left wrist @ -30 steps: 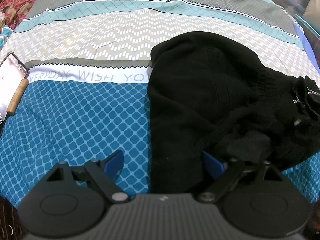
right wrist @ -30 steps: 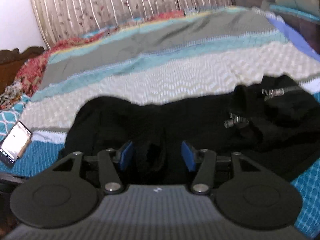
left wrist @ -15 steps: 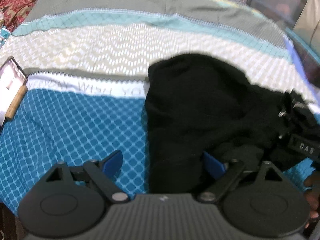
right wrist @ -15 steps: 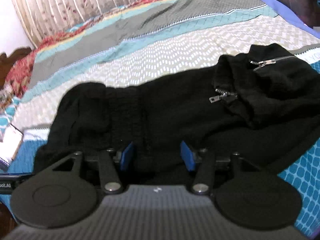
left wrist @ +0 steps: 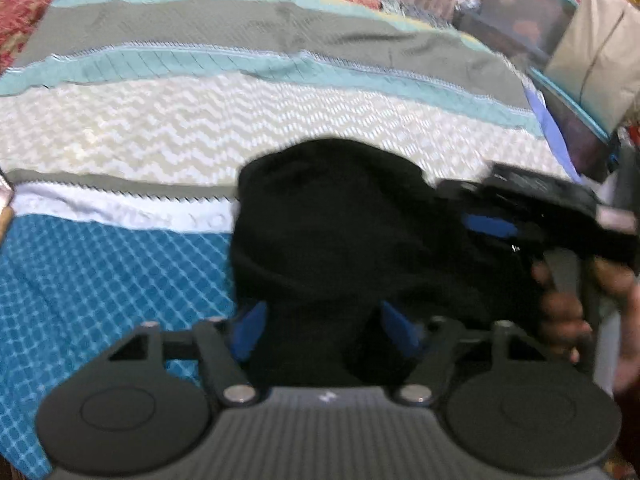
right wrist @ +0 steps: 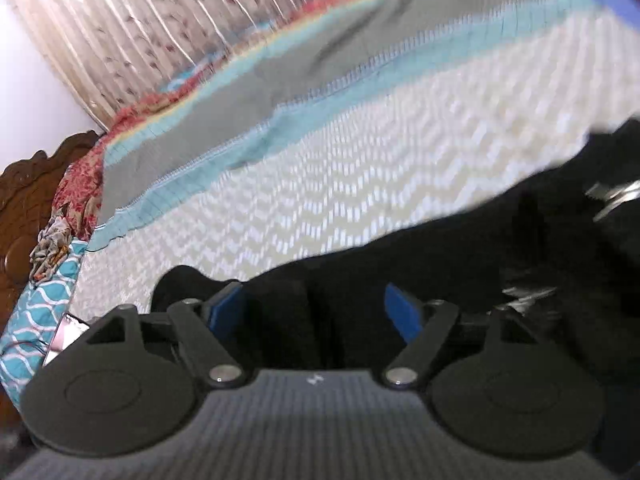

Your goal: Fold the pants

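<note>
On the patterned bedspread [left wrist: 120, 272], toward its right half, black pants [left wrist: 340, 232] lie in a bunched heap, part on the blue diamond band, part on the cream zigzag band.

Step in hand, as I judge it: taking hold of the near edge with both claws, ahead of a lift or fold.

Left gripper [left wrist: 320, 330]: jaws closing, black cloth between the blue pads at the near left edge of the pants. Picture too blurred to tell whether the pads press yet.

Right gripper [right wrist: 316, 312]: jaws closing too, a ridge of the same cloth between its pads. Contact not clear; frame smeared. From the left wrist view it sits over the right part of the pants, a person's hand [left wrist: 568, 312] on its handle.

Next move calls for: both claws biting firmly before any pull, then carrying the cloth evenly so one layer lands square on the other. Thick, loose fabric; a shallow bite may slip or gather extra folds.

Around:
- metal zipper pulls [right wrist: 616, 196] on the right part of the pants; could snag.
- phone [right wrist: 66, 334] at the bedspread's left edge, well apart from the pants.
- carved wooden headboard [right wrist: 24, 208] and pleated curtain [right wrist: 160, 32] beyond the bedspread.
- boxes and bags [left wrist: 560, 60] off the far right corner.

Nothing lies on the bedspread beside the pants to block a fold.
</note>
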The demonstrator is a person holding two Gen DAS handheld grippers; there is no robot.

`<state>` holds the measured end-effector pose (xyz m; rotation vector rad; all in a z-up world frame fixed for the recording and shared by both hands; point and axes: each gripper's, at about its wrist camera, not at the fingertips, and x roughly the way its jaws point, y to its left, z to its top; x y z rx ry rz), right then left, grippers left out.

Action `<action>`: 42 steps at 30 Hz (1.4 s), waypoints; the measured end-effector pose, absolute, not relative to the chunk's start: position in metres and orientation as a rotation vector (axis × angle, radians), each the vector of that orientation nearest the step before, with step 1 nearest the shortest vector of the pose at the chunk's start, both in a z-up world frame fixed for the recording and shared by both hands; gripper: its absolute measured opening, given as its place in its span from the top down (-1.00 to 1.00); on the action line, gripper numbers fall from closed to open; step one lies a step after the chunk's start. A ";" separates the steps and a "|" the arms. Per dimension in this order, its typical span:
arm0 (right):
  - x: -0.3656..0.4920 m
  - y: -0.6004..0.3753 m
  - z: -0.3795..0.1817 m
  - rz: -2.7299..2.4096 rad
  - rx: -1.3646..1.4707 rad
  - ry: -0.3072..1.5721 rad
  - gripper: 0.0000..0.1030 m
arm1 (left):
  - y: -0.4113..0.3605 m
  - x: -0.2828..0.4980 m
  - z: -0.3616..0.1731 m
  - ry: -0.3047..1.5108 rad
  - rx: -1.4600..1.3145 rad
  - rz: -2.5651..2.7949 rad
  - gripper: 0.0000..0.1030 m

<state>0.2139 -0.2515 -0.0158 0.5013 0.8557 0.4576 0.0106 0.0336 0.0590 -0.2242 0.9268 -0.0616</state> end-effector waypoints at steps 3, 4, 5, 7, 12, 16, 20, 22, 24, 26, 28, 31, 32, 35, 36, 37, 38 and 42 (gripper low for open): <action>0.208 -0.232 -0.014 0.435 0.476 0.856 0.83 | 0.029 0.014 0.046 0.960 -0.177 -0.036 0.08; 0.198 -0.230 -0.004 0.435 0.445 0.796 0.85 | 0.028 0.014 0.043 0.965 -0.157 -0.032 0.09; 0.189 -0.231 0.007 0.428 0.412 0.727 0.86 | 0.028 0.012 0.042 0.963 -0.152 -0.035 0.09; 0.176 -0.231 0.024 0.364 0.341 0.634 0.87 | 0.030 0.014 0.040 0.964 -0.156 -0.038 0.08; 0.196 -0.240 -0.001 0.121 0.227 0.790 0.93 | 0.028 0.016 0.039 0.966 -0.144 -0.030 -0.04; 0.170 -0.255 0.011 0.154 0.306 0.705 0.85 | 0.041 0.009 0.050 0.918 -0.208 -0.075 -0.17; 0.139 -0.253 0.033 0.277 0.304 0.609 0.71 | 0.064 0.008 0.070 0.820 -0.285 -0.068 -0.17; 0.131 -0.250 0.037 0.346 0.293 0.600 0.66 | 0.071 0.013 0.081 0.773 -0.295 -0.059 -0.17; 0.124 -0.237 0.037 0.420 0.264 0.612 0.52 | 0.072 0.027 0.088 0.761 -0.286 -0.055 -0.13; 0.119 -0.226 0.034 0.476 0.227 0.631 0.51 | 0.067 0.038 0.090 0.753 -0.259 -0.063 -0.12; 0.112 -0.216 0.029 0.517 0.193 0.654 0.51 | 0.059 0.051 0.086 0.761 -0.224 -0.072 -0.10; 0.112 -0.211 0.022 0.522 0.167 0.699 0.47 | 0.050 0.071 0.067 0.815 -0.209 -0.091 -0.06; 0.114 -0.210 0.019 0.518 0.161 0.725 0.46 | 0.047 0.077 0.059 0.839 -0.206 -0.093 -0.06; 0.123 -0.211 0.009 0.498 0.172 0.797 0.43 | 0.041 0.092 0.034 0.917 -0.198 -0.076 -0.06; 0.123 -0.213 0.006 0.498 0.190 0.806 0.43 | 0.041 0.093 0.028 0.931 -0.196 -0.072 -0.07; 0.123 -0.215 0.005 0.501 0.201 0.808 0.43 | 0.039 0.097 0.023 0.935 -0.184 -0.067 -0.08; 0.123 -0.214 0.004 0.504 0.204 0.811 0.43 | 0.037 0.100 0.022 0.932 -0.166 -0.065 -0.12; 0.122 -0.215 -0.001 0.511 0.211 0.806 0.43 | 0.026 0.112 0.020 0.940 -0.104 -0.047 -0.19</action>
